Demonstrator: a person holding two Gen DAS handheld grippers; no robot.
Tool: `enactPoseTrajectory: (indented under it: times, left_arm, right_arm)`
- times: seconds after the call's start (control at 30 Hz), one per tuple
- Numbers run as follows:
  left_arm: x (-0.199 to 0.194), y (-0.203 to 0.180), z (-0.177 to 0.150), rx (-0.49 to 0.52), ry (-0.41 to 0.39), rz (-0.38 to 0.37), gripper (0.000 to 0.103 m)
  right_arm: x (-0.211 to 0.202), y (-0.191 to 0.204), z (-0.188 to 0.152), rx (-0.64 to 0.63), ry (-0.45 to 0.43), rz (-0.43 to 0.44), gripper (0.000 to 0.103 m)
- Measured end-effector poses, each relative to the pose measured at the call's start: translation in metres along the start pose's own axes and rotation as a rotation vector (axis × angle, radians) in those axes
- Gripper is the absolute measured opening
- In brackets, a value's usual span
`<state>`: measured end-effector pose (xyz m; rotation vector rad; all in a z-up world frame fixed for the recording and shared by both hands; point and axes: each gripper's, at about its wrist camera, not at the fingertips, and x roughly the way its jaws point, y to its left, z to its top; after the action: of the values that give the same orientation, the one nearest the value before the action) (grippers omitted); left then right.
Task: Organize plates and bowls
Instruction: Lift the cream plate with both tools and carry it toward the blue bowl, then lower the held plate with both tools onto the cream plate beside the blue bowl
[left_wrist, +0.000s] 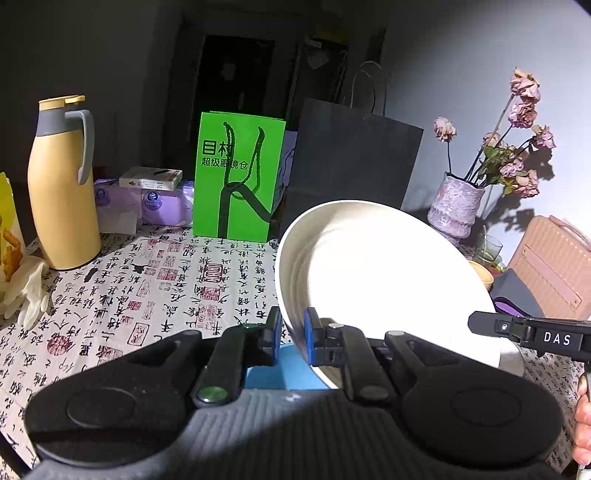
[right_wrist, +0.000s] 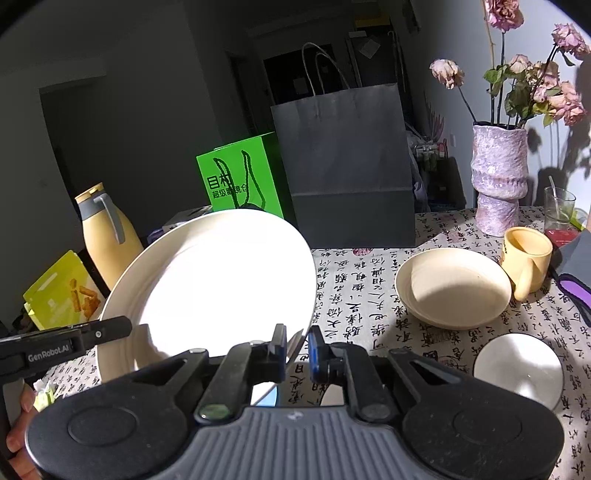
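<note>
The right gripper (right_wrist: 296, 345) pinches the near rim of a white plate (right_wrist: 221, 280), which is lifted and tilted above the calligraphy-print tablecloth (right_wrist: 354, 295). The left gripper (right_wrist: 110, 328) seems to clamp the plate's opposite edge. To the right lie a cream bowl (right_wrist: 454, 291), a yellow mug (right_wrist: 526, 258) and a small white bowl (right_wrist: 517, 369)

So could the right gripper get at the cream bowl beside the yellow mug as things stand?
Probably not yet: the right gripper is shut on the white plate's rim, shared with the left gripper. The cream bowl itself lies uncovered on the tablecloth.
</note>
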<state>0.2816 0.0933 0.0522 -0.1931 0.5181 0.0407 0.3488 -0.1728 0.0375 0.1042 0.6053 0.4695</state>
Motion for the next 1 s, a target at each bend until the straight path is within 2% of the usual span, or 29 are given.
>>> enactPoseTrajectory:
  times: [0.7,1.0]
  left_arm:
    - [-0.063,-0.032,-0.04,-0.012,-0.03,0.009,0.012]
    - [-0.074,-0.037,-0.06,-0.016,-0.01,0.008,0.012]
  right_arm:
    - [-0.059,-0.006,-0.042,-0.019,-0.015,0.011,0.012]
    - [-0.077,-0.011,-0.059,-0.007,-0.029,0.022,0.012]
